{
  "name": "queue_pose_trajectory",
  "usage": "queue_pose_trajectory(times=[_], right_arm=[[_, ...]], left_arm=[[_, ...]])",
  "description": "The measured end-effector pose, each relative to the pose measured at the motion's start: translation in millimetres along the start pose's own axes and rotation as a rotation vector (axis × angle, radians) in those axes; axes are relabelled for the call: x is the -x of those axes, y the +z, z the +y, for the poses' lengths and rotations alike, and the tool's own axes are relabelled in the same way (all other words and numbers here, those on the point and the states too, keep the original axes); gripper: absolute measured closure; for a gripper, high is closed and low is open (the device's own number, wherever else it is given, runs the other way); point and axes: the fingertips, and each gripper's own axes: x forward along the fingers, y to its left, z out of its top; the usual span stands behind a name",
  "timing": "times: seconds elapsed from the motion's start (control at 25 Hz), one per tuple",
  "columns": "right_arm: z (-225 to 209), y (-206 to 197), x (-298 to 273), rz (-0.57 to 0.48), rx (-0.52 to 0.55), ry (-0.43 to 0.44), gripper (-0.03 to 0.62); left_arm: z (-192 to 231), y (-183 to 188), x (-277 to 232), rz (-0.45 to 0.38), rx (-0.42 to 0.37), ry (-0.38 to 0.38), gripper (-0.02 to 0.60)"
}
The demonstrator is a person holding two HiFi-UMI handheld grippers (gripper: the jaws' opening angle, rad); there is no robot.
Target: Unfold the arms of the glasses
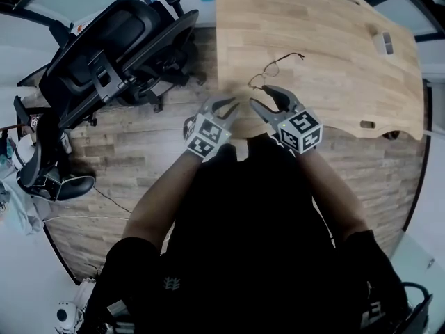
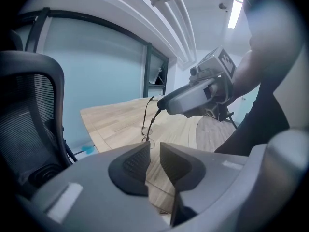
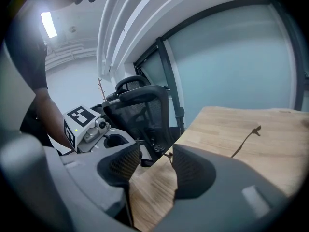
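Observation:
Thin wire glasses (image 1: 272,67) lie on the light wooden table (image 1: 327,26), one arm stretched out to the right. My right gripper (image 1: 259,94) hovers at the table's near edge, just short of the frame, its jaws apart. In the right gripper view (image 3: 155,153) a small end of the glasses (image 3: 168,154) shows in the gap, and I cannot tell if it touches. My left gripper (image 1: 229,108) is beside it to the left, off the table's corner. Its jaws (image 2: 154,151) stand a narrow gap apart with nothing between them. The glasses (image 2: 146,127) lie beyond them.
A black mesh office chair (image 1: 118,47) stands left of the table over the wood-pattern floor (image 1: 104,152). It also fills the left of the left gripper view (image 2: 29,105). The table's cable cut-outs (image 1: 386,42) are at the far right. Glass walls stand behind.

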Motion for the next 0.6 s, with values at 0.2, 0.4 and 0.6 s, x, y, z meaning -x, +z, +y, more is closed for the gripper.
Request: queue_pose_trajectory(times=[0.2,0.4,0.6], right_arm=[[3,11,7,-0.051,0.031,-0.01,0.388],[-13,38,33,-0.174,0.089,-0.033,0.389],[-50,45,51,-0.179,0.13,-0.121,0.39]], left_arm=[[4,4,6,-0.034,0.027,0.032,0.512],[16,22,13,-0.1,0.087,0.093,0.512],[29,44,22,-0.15,0.121,0.176,0.517]])
